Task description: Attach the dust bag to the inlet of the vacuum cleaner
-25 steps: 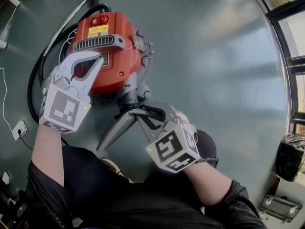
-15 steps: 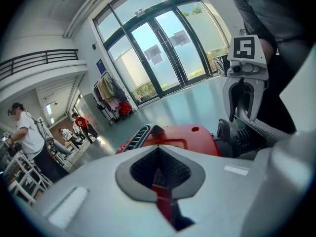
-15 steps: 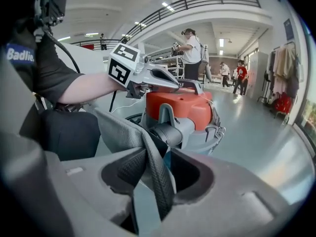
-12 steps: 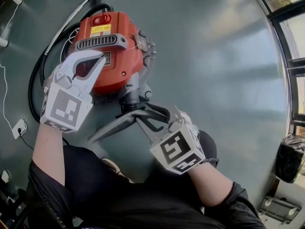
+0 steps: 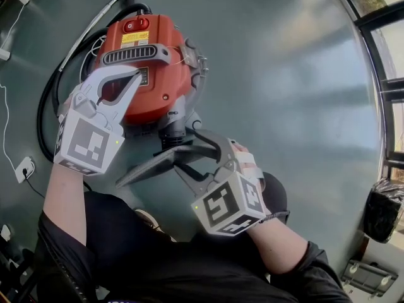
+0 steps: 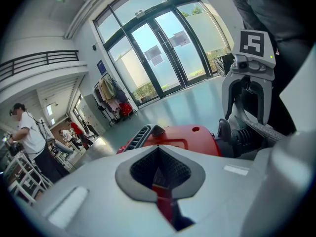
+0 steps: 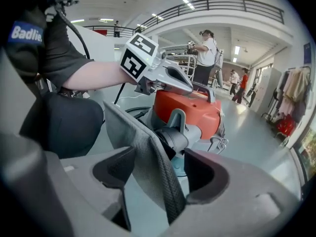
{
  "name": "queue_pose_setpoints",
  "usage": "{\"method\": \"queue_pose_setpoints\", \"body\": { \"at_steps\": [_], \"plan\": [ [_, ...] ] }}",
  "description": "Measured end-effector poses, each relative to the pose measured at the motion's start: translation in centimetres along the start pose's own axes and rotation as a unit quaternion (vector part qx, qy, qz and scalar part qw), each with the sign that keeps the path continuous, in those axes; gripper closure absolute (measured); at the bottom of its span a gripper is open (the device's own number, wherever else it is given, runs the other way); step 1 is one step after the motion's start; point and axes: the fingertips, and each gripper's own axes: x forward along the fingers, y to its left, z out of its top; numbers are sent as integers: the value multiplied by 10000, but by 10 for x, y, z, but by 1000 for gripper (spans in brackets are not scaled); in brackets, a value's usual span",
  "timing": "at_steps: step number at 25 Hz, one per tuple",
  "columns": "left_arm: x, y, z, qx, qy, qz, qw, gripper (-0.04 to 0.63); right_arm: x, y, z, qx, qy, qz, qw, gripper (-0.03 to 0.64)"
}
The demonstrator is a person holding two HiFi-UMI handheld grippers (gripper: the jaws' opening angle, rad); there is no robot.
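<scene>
A red vacuum cleaner [image 5: 148, 68] stands on the grey floor, its black inlet [image 5: 172, 133] facing me. My left gripper [image 5: 129, 77] is shut, its tips over the vacuum's top near the grey handle; red shows through its jaw gap [image 6: 158, 154]. A grey fabric dust bag [image 5: 154, 166] reaches from the inlet down to the left. My right gripper [image 5: 189, 149] sits just below the inlet, its jaws opening. In the right gripper view the bag [image 7: 143, 152] runs loosely between the parted jaws [image 7: 160, 172], in front of the inlet [image 7: 173, 139].
A black hose and cable [image 5: 47, 100] loop around the vacuum's left side, near a white plug [image 5: 24, 171]. Glass doors [image 5: 379, 43] and a black bin [image 5: 385, 207] are at the right. My knees are just below the grippers. People [image 7: 205, 51] stand in the background.
The right gripper's jaws have spread apart and it rolled slightly. The dust bag swung from hanging steeply to lying flatter toward the left. The left gripper stayed put.
</scene>
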Motion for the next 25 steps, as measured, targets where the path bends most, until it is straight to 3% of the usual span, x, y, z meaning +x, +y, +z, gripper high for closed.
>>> {"method": "queue_pose_setpoints", "body": {
  "at_steps": [4,10,14,18,21,25],
  "plan": [
    [1,-1,0,1,-10,-8,10000,581,-1,-2,6,-108,42,-278,9995,280],
    [1,-1,2,-1,-24,-36,10000,581,-11,5,24,-1447,278,-876,9852,258],
    [0,-1,1,7,-29,-33,10000,581,-1,10,19,-2256,589,-912,9682,258],
    [0,-1,2,13,-51,-46,10000,581,2,7,5,-2426,984,-735,9623,259],
    [0,-1,2,24,-76,-43,10000,581,-1,8,11,-2586,1028,-847,9568,259],
    [0,-1,0,37,-61,-34,10000,581,-1,21,27,-3162,993,-833,9398,259]
  ]
}}
